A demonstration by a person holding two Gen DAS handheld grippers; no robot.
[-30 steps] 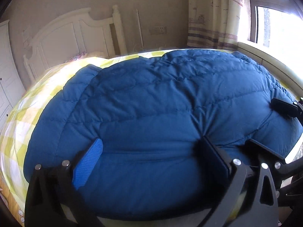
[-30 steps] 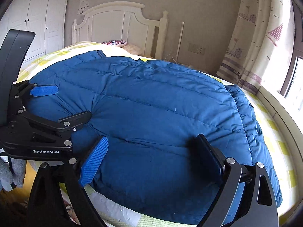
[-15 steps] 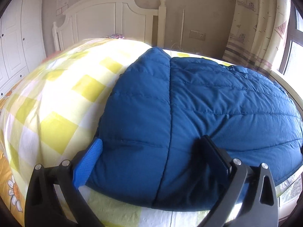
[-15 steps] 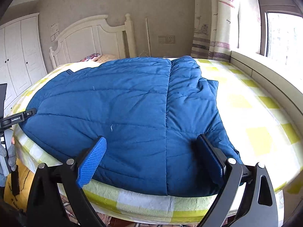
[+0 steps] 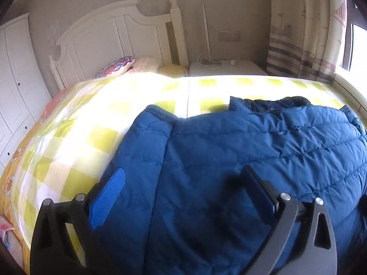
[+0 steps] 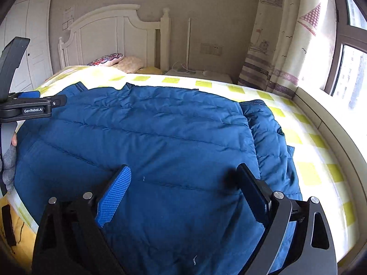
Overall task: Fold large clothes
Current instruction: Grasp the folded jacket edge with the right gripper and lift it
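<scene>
A large blue quilted down jacket (image 5: 240, 155) lies spread on a bed with a yellow and white checked cover (image 5: 91, 119). It also fills the right wrist view (image 6: 149, 142). My left gripper (image 5: 183, 190) is open, its jaws wide apart over the jacket's left part. My right gripper (image 6: 183, 188) is open over the jacket's lower right part, near its sleeve (image 6: 268, 135). The left gripper also shows at the left edge of the right wrist view (image 6: 29, 105), over the jacket's far left side.
A white headboard (image 5: 110, 39) and pillows (image 5: 119, 65) are at the far end. A white bedside table (image 5: 224, 67), a patterned curtain (image 6: 282, 45) and a window (image 6: 351, 68) are on the right. White wardrobes (image 5: 16, 73) stand on the left.
Both wrist views have swung and moved over the jacket. The left gripper now sits over the left part of the jacket with more bed cover in view. Both stay open.
</scene>
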